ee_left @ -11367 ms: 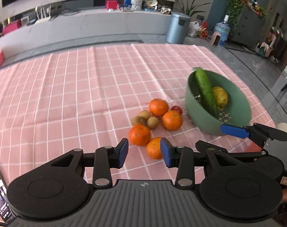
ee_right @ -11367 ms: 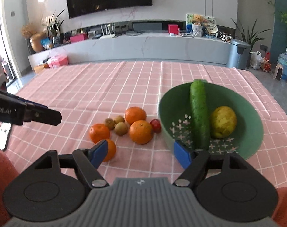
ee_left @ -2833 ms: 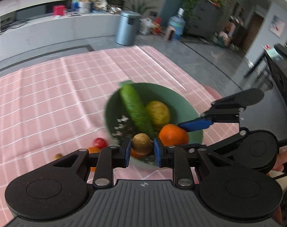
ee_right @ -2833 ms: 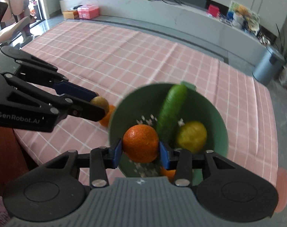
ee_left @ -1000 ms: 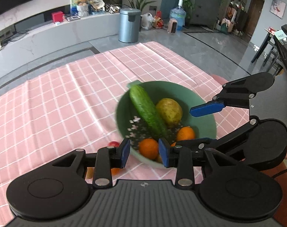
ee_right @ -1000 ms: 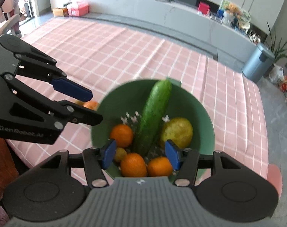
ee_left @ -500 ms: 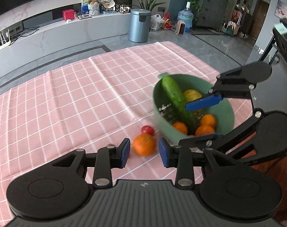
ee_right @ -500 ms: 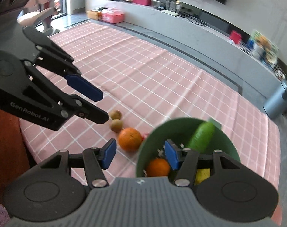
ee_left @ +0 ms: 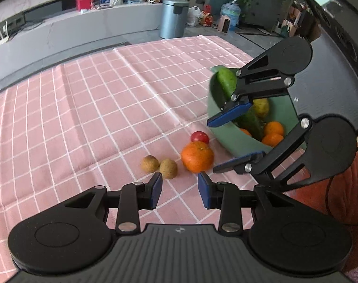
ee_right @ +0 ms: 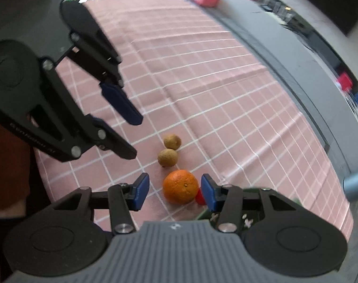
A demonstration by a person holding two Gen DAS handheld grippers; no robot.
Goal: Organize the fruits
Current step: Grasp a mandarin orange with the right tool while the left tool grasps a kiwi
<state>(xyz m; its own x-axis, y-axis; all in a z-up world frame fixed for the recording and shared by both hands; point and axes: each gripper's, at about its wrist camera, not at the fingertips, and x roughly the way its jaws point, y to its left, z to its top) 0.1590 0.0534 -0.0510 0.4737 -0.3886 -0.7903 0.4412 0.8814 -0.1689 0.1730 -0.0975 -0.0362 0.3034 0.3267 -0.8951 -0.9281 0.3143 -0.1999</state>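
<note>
**Last Fruits Waiting on the Pink Cloth**

On the left of the left wrist view lie two small round brown fruits (ee_left: 159, 164), side by side and touching, on the pink checked tablecloth (ee_left: 84, 118). The left gripper (ee_left: 180, 189) hangs just near of them. Its blue fingers stand part way apart and hold nothing.

Next, to the right, sits the big round orange (ee_left: 197, 156). A little red fruit (ee_left: 199, 137) sits just behind it, on the far side. Further right is the green plastic bowl (ee_left: 228, 136). Inside it are a long green cucumber (ee_left: 226, 83), a yellow-green pear (ee_left: 261, 107) and some more oranges (ee_left: 273, 133).

The right gripper (ee_right: 175, 190) comes from the bowl side. In its own view the big orange lies between its blue fingers (ee_right: 141, 189). They are closing, but there are gaps on both sides, so they do not squeeze it yet.

What could go wrong? The orange is round, so a finger that bumps one side first could roll it away, maybe into the brown fruits. The little red fruit is right by one finger and could get pinched or pushed under the bowl. The two grippers are near each other and could knock together.
</note>
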